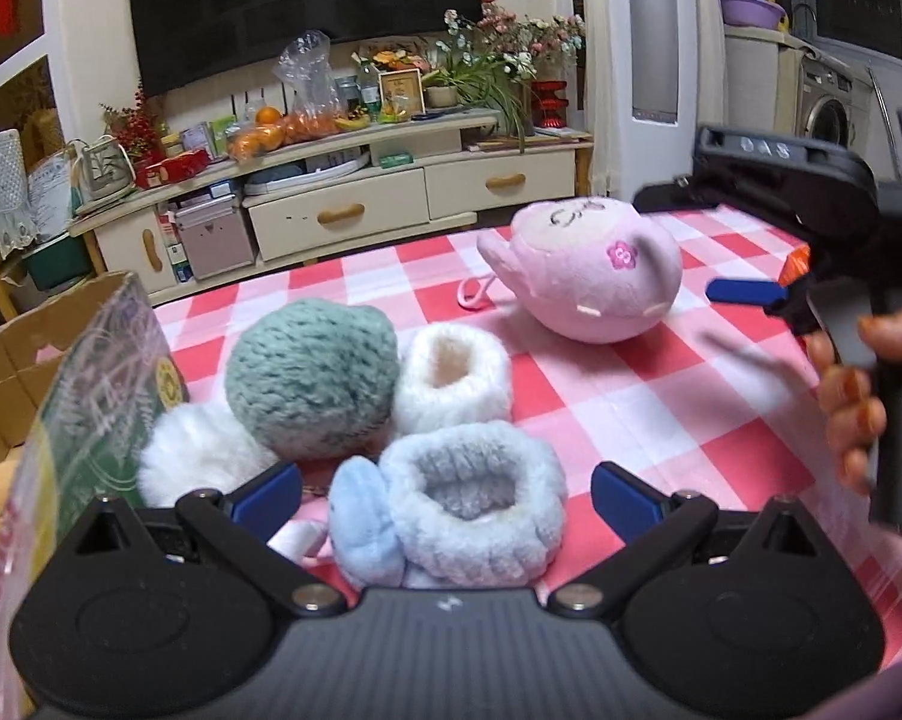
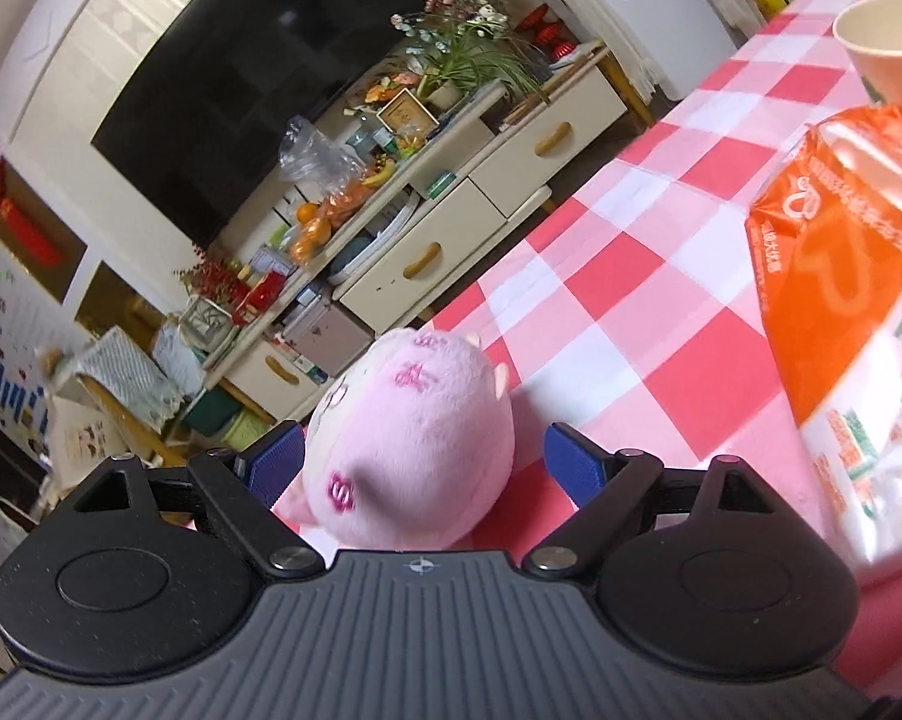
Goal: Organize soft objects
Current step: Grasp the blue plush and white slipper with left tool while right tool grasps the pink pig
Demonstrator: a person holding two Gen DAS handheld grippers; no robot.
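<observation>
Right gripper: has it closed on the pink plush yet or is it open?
Open. In the right wrist view the right gripper has its blue pads either side of the pink plush, with a visible gap on the right side.

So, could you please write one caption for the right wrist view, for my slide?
Right gripper, open, straddles a pink plush toy on the checkered tablecloth, beside an orange tissue pack.
</observation>
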